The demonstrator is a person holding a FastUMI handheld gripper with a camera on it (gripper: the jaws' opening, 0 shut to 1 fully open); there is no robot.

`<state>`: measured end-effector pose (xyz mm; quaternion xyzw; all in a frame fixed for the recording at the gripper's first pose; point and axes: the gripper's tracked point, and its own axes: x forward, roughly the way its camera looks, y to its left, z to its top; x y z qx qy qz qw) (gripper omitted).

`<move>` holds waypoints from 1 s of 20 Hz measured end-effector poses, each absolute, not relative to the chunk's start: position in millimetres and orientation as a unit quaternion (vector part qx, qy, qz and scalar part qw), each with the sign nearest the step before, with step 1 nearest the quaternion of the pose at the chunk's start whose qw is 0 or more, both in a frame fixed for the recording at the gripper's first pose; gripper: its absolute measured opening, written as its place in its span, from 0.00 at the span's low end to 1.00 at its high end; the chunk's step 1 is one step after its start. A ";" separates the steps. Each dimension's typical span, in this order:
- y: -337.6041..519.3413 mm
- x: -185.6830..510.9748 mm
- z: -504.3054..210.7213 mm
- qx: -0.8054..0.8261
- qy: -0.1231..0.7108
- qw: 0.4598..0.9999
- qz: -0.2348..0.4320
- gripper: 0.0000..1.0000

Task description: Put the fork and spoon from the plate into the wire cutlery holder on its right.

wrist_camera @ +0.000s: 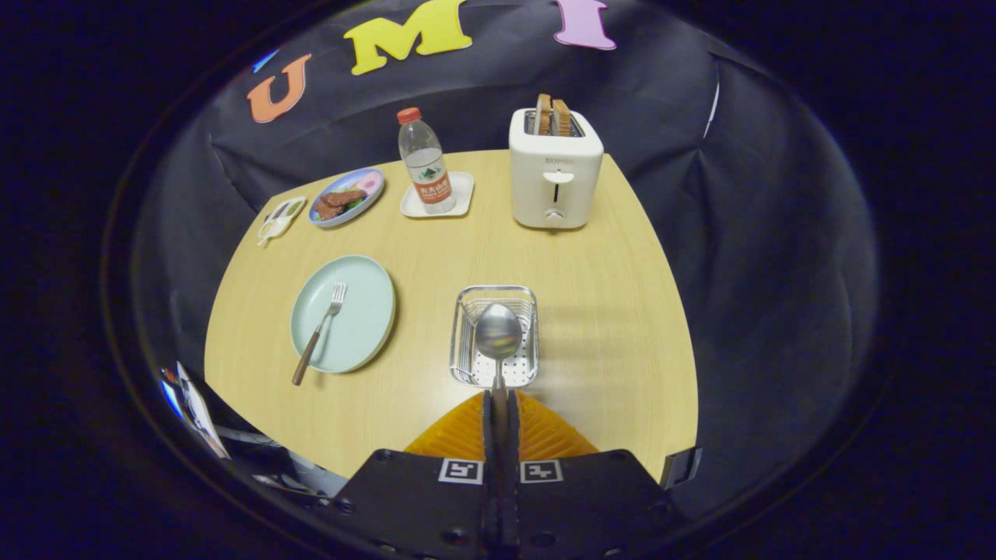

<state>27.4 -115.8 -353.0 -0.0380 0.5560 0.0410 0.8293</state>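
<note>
The scene is viewed from the gripper (499,400), looking forward and steeply down along its fingers. The wooden table (607,257) is seen from well above, booth wall beyond.

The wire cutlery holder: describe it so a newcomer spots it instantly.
Start at the white toaster at the table's far side. Nearer, just ahead of the gripper, sits the wire cutlery holder, right of the pale green plate. It alone is silvery mesh.

toaster (555,175) with toast | bottle (425,159) on small tray (459,198); food plate (347,196)
</note>
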 end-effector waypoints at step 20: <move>-88.7 64.5 -340.0 -0.060 0.529 0.846 0.016 0.47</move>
